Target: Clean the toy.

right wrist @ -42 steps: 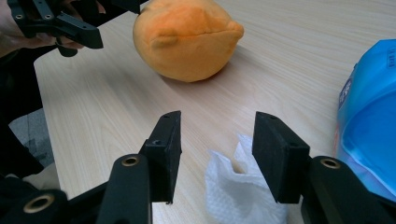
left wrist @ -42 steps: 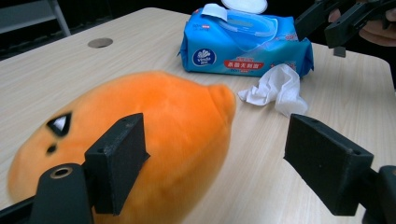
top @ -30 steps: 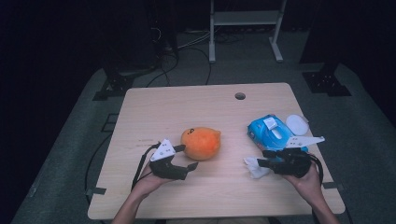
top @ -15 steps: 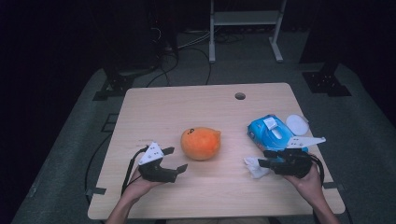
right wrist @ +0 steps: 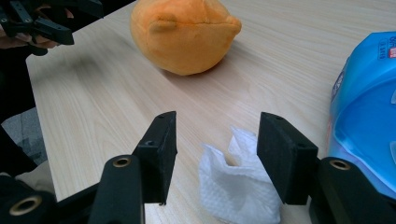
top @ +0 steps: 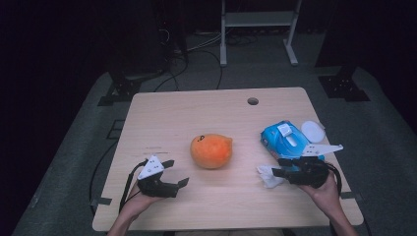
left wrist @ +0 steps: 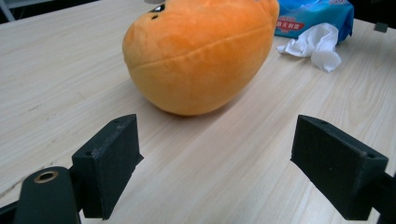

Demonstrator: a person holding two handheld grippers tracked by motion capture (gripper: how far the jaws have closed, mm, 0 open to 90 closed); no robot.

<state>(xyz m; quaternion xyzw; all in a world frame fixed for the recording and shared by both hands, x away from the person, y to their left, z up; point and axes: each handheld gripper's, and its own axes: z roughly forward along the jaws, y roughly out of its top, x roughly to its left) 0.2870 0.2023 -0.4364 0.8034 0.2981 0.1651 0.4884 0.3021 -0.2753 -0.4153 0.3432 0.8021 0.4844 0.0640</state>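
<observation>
Item one, the landmark: an orange plush toy [top: 211, 151], rounded with a small dark face mark on its upper left, lying near the middle of the wooden table [top: 196, 108]. Item two: the left gripper [top: 173, 173], held in a hand at the table's near edge, to the near left of the plush and apart from it; in the left gripper view its black jaws stand spread with bare tabletop between them, the plush [left wrist: 198, 53] lying just ahead, and they have just been opening. Item three: the right gripper [top: 275, 169], held in the other hand to the near right of the plush, well apart from it; its jaws have likewise just been opening and stand spread on either side of a crumpled white tissue [right wrist: 236, 191], whether the pads touch the paper cannot be told for sure, but they do not look pressed on it. Item four: that tissue [top: 269, 176], resting on the table to the right of the plush and nearer the person. Item five: a blue pack of wipes [top: 285, 140], to the right of the plush, just beyond the tissue. Item six: a white round lid [top: 312, 131], just beside the pack on the side away from the plush. Item seven: a small round hole [top: 253, 101] in the tabletop, beyond the plush toward the far edge.
</observation>
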